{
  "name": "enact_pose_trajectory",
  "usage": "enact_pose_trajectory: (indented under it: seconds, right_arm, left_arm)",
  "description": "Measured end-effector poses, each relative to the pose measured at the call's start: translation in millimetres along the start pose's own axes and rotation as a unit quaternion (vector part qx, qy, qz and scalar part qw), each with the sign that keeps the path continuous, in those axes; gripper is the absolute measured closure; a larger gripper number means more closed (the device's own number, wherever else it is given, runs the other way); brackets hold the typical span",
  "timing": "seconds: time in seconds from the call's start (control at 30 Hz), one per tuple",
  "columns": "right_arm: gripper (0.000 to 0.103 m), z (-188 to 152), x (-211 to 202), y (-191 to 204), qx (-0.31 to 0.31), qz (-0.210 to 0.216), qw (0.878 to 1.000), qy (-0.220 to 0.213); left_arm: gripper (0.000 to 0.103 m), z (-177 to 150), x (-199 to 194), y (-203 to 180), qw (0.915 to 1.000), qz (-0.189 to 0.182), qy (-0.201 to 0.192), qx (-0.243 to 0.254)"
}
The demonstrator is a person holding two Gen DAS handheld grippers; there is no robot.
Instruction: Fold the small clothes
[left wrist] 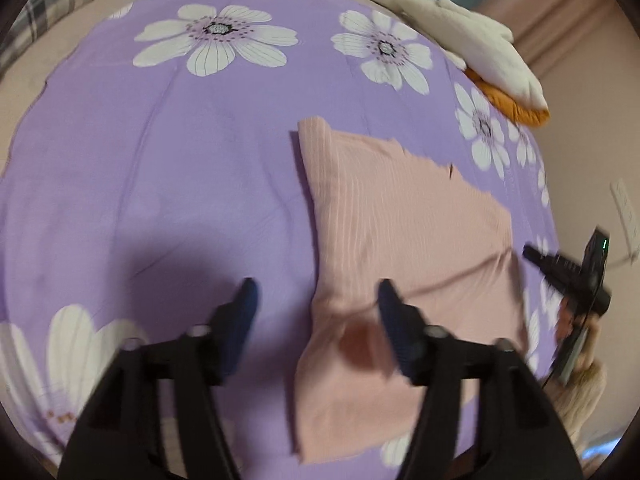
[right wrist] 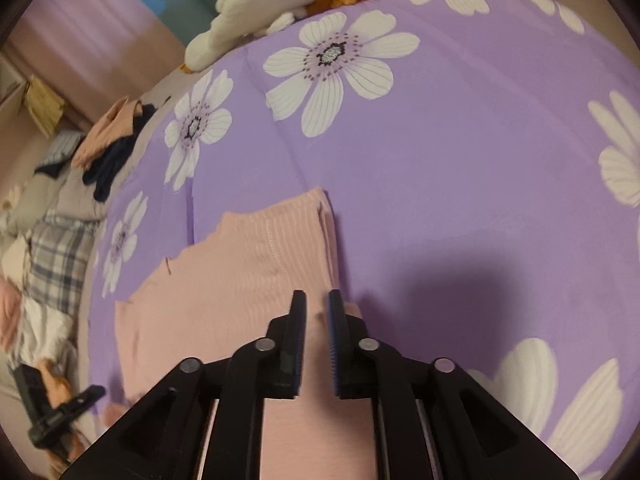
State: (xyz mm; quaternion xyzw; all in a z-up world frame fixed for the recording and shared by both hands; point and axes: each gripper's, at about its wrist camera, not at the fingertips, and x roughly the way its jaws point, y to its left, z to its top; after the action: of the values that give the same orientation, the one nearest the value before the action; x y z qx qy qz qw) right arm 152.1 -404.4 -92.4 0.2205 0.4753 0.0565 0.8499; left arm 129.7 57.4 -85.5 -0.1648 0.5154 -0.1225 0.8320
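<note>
Now your left gripper (left wrist: 316, 300) is wide open over the folded pink ribbed cloth (left wrist: 400, 232) on the purple flowered bed cover (left wrist: 160, 160). Your right gripper (right wrist: 318, 312) is nearly closed, holding nothing. Its lower edge is cut off.

Folded garment (left wrist: 404, 232) lies on bedspread (left wrist: 160, 168), plush toy (left wrist: 460, 36) behind
</note>
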Motion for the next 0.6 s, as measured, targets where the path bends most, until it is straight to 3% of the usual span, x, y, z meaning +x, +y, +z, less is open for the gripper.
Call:
enact_pose_trajectory:
  seconds: [0.03, 0.07, 0.17, 0.33, 0.4, 0.53, 0.6]
  right_arm:
    - [0.063, -1.4, -1.9, -0.7, -0.007, -0.006, 1.0, 0.002]
    - [0.049, -3.8, -3.8, -2.6, -0.012, -0.013, 1.0, 0.002]
    - [0.049, -11.4, -5.8, -6.0, -0.029, -0.019, 0.999, 0.008]
    - [0.049, -25.1, 8.4, -7.1, -0.047, -0.02, 0.998, 0.04]
    - [0.055, -27.3, 17.3, -7.8, -0.045, -0.024, 0.998, 0.045]
    - [0.088, -28.1, 21.7, -5.8, -0.035, -0.013, 0.998, 0.041]
    - [0.093, -28.0, 18.0, -1.2, -0.042, -0.016, 0.999, 0.031]
  left_arm:
    - [0.034, -6.1, -0.7, -1.0, 0.9998, 0.012, 0.001, 0.013]
    - [0.034, -11.6, -1.6, -2.0, 0.9994, 0.023, 0.002, 0.025]
    - [0.034, -27.0, 0.7, -3.5, 0.997, 0.047, 0.006, 0.061]
    - [0.039, -36.7, 15.3, -12.7, 0.9946, 0.031, 0.022, 0.097]
    - [0.04, -35.2, 21.5, -21.6, 0.9929, 0.018, 0.022, 0.116]
    - [0.044, -25.1, 33.5, -37.4, 0.9908, 0.006, 0.015, 0.134]
    - [0.053, -16.6, 40.2, -40.6, 0.9902, -0.003, 0.008, 0.139]
